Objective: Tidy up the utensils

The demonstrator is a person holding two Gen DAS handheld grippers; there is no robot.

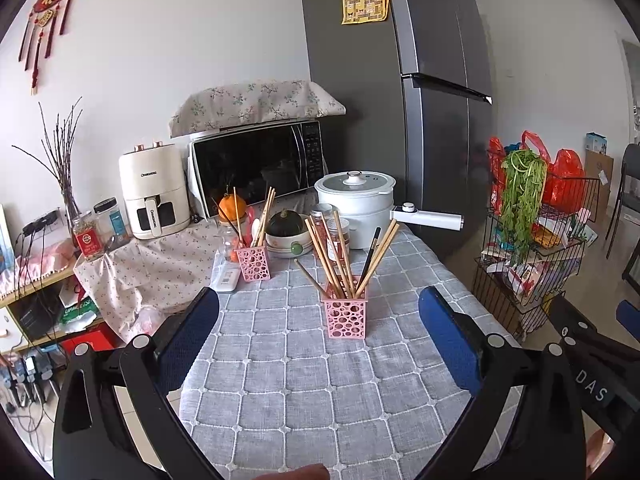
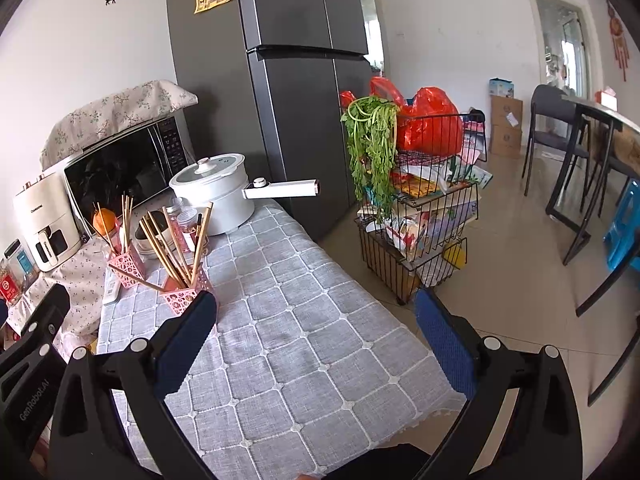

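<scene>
Both grippers stand wide open and hold nothing: the left gripper frames the near pink holder between its blue pads without touching it, and the right gripper has only the grey checked tablecloth between its pads. In the left wrist view this holder sits just above the centre of the picture, full of chopsticks, mostly pale wood with one dark pair, and they lean out like a fan. A second pink holder stands at about 11 o'clock from it, well apart, with fewer sticks, beside a bowl with a dark squash. Behind them are a white cooking pot with a long handle at 1 o'clock, a microwave and an air fryer at 11 o'clock. I think the main risk is tipping: the holders look light and the sticks lean far out, so a pad that catches a leaning stick could knock the whole holder over. A loose grip on one thin stick could also let it slip out. Only the left view shows the near holder whole; in the right view its left pad partly hides this holder. Only the right view shows the table's right edge, the wire rack with greens, and the chairs at 3 o'clock.
</scene>
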